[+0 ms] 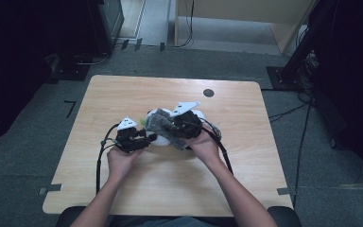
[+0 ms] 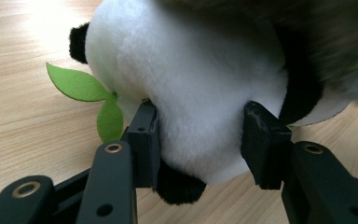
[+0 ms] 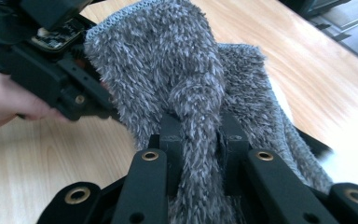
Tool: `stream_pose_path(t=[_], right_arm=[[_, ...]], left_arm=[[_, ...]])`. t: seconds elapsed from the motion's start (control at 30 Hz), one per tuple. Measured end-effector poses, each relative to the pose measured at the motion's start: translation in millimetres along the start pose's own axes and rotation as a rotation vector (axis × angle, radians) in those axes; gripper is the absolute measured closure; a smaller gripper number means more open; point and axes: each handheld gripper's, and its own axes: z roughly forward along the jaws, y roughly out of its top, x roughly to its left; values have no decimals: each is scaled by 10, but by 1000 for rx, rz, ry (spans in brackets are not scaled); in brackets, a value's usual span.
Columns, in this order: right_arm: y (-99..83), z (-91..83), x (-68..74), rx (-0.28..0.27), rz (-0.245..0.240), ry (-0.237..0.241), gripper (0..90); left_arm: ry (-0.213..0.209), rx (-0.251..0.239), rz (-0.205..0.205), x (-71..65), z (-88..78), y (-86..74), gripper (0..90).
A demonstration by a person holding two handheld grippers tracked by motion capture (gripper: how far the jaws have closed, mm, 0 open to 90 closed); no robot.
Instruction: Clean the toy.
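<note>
A black-and-white panda plush (image 2: 191,70) lies mid-table (image 1: 163,141), with a green felt leaf (image 2: 81,86) at its side. My left gripper (image 2: 200,135) comes in from the left (image 1: 153,138) and is shut on the plush's white body, the pads pressing into the fur. A grey shaggy cloth (image 3: 168,56) is draped over the top of the plush (image 1: 159,122). My right gripper (image 3: 198,135) is shut on a fold of that cloth and sits just right of the plush (image 1: 172,130). The cloth hides most of the panda's upper part.
The wooden table (image 1: 170,189) has bare room in front of and behind the plush. A small dark round spot (image 1: 208,92) marks its far right. Cables trail from both grippers toward the person. Dark equipment stands (image 1: 307,42) and floor cables lie beyond the right edge.
</note>
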Motion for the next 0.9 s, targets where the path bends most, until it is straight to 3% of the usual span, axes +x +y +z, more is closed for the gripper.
stream_pose_path(t=[0.2, 0.3, 0.4, 0.53, 0.73, 0.9], right_arm=[[-2, 256, 38, 23, -5, 4, 715], [-13, 284, 39, 9, -7, 4, 694], [-35, 293, 40, 9, -22, -12, 735], [-77, 262, 23, 5, -17, -5, 753], [-161, 120, 9, 48, -27, -23, 758], [-284, -56, -54, 43, 14, -3, 762]], left_arm=[[-6, 1, -14, 16, 0, -2, 527], [-10, 0, -22, 29, -2, -3, 528], [-2, 1, -13, 15, 0, -2, 530], [6, 2, 6, -1, 4, -6, 532], [2, 1, 7, 7, 2, -7, 532], [-4, -2, 4, 16, 10, -9, 533]])
